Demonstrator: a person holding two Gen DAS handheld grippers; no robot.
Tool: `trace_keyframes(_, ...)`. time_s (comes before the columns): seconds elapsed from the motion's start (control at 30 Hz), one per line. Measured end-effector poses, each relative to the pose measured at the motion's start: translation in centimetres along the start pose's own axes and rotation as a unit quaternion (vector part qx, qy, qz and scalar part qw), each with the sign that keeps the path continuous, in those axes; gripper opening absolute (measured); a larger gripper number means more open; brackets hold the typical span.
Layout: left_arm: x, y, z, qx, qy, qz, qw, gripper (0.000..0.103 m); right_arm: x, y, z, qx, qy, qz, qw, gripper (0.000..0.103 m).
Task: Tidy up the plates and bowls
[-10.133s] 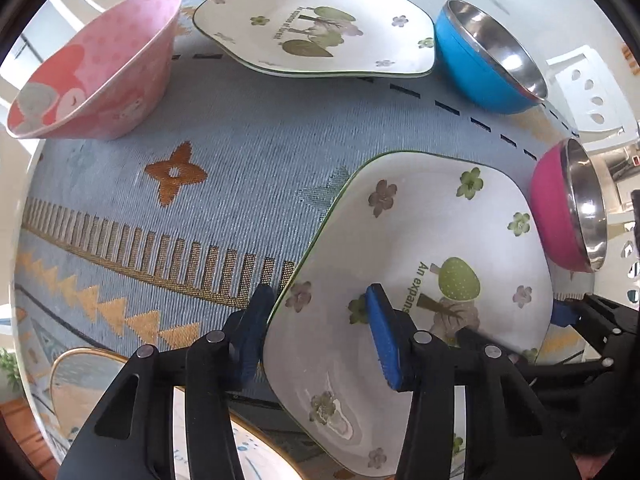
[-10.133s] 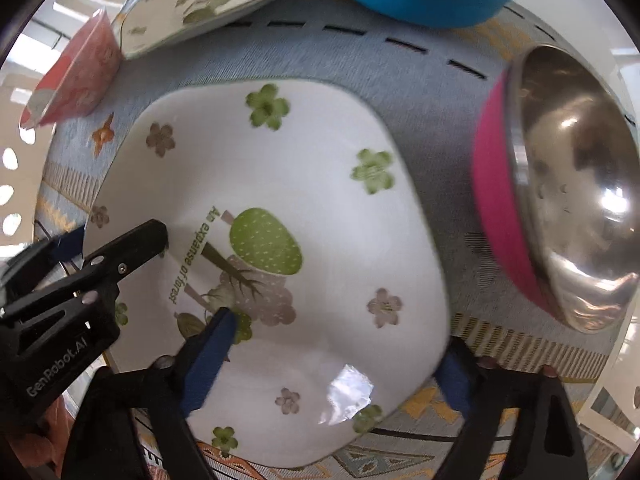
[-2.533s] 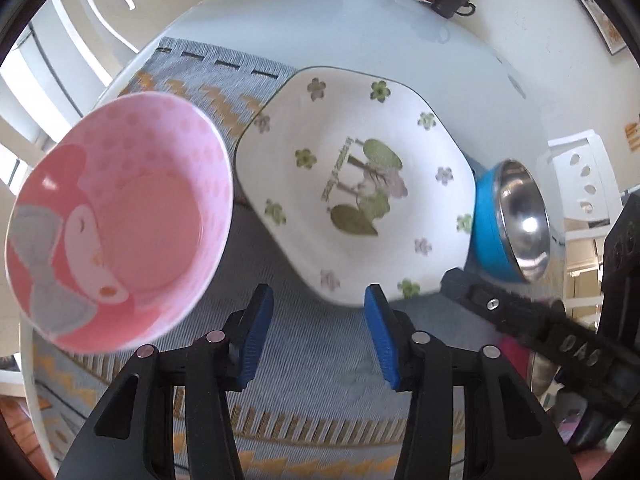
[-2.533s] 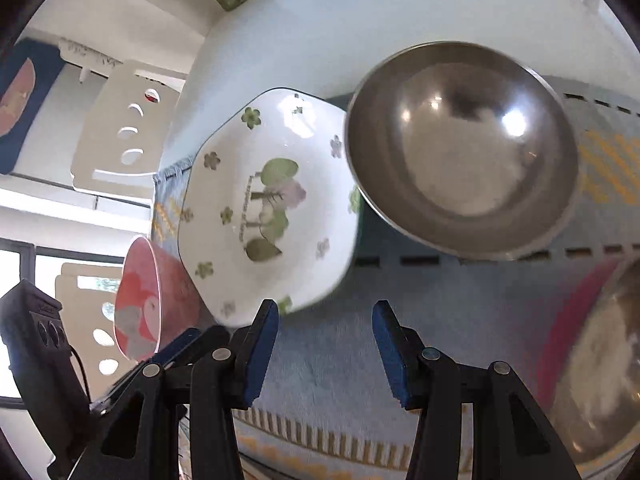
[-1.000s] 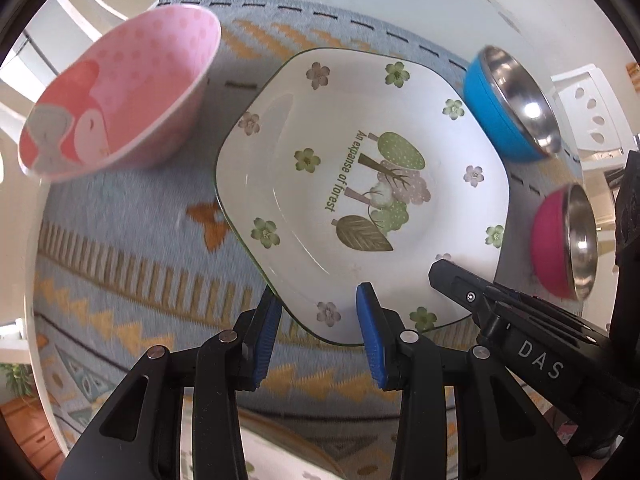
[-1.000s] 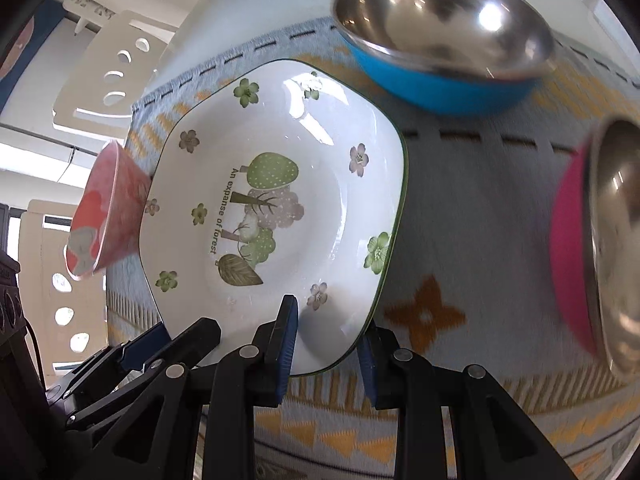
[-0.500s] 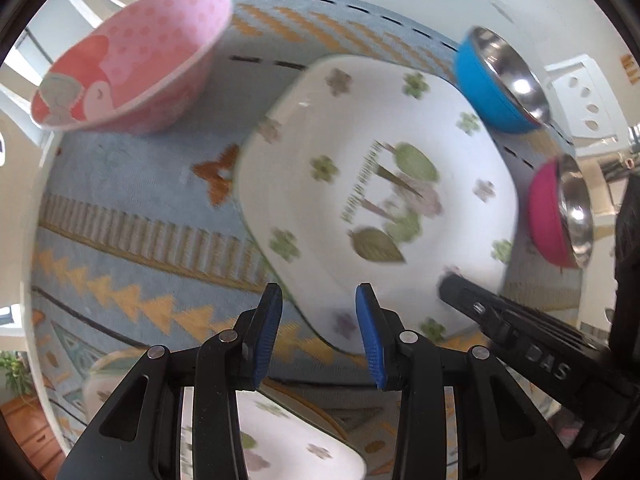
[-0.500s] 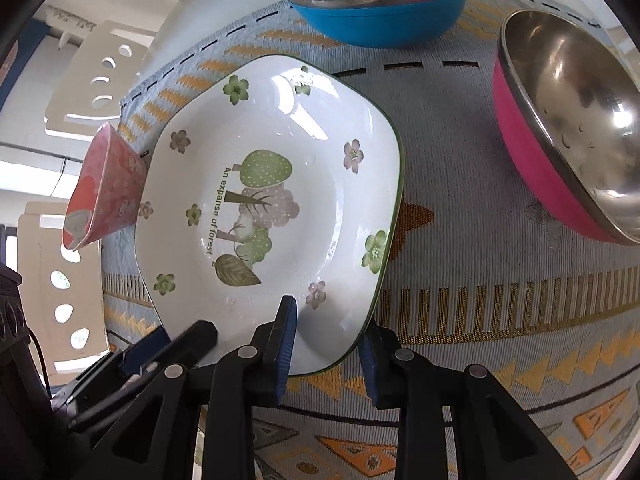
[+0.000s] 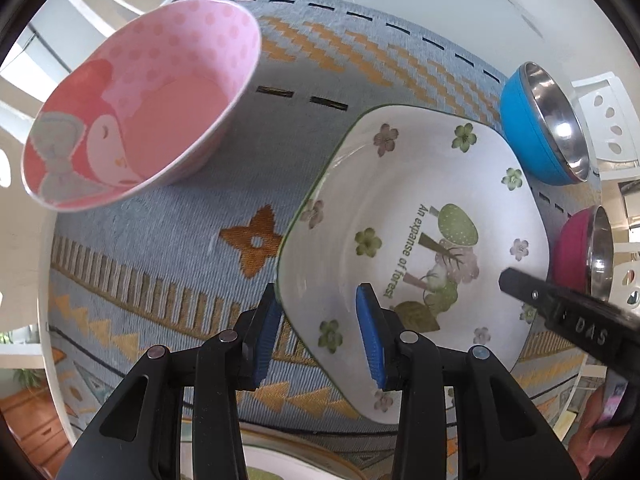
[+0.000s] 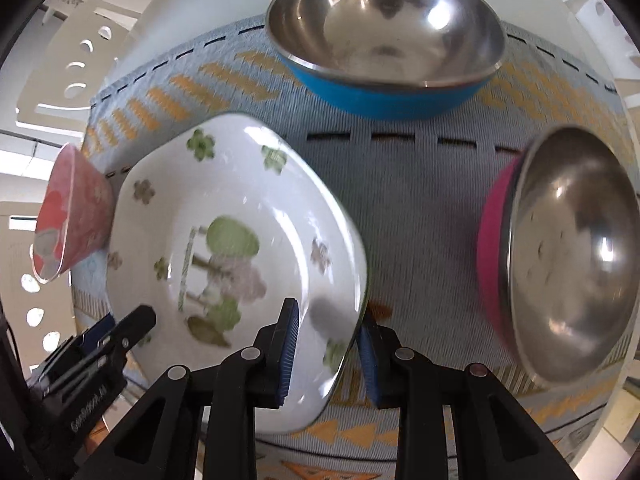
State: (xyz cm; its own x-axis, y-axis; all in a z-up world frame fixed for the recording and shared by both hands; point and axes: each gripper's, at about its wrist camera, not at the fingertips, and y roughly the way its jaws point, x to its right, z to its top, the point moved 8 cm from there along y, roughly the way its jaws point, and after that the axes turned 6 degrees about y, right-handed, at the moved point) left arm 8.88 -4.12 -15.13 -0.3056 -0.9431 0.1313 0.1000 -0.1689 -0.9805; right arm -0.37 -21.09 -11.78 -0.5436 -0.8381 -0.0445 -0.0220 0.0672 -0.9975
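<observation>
Plate (image 9: 420,240) is pinched from both sides right now: your left gripper (image 9: 320,336) has its jaws narrowed on the near-left rim, and your right gripper (image 10: 326,344) clamps the opposite rim. It's tilted, up off the mat (image 9: 160,248), between the pink bowl (image 9: 140,108) and the two steel ones. Another plate (image 9: 280,458) peeks out just below your left jaws, so I'd guess that's the stacking target.

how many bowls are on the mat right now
3. A pink bowl sits left of the held floral plate, a blue steel-lined bowl at the mat's far edge, and a magenta steel-lined bowl to the right. More may lie out of view.
</observation>
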Motion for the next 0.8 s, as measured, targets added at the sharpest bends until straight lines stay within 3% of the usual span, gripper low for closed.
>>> trace_keyframes(0.17,1.5,1.2,0.8,-0.006,-0.001,0.002,1.0000,0.038,0.4,0.5,1.4,-0.001,-0.001,0.003,1.000,0.030)
trace_keyframes(0.43,1.4,1.7,3.0,-0.002,-0.012,-0.009,0.9999,0.041,-0.4,0.8,2.7,0.002,-0.037,-0.001,0.999,0.042)
trace_keyframes(0.47,1.8,2.1,4.7,0.016,-0.010,-0.008,0.9998,0.042,-0.5,0.8,2.7,0.002,-0.042,-0.002,0.999,0.043)
trace_keyframes(0.8,1.5,2.3,5.7,0.023,-0.004,-0.010,0.9997,0.042,-3.2,1.3,2.8,0.012,-0.068,-0.010,0.998,0.049)
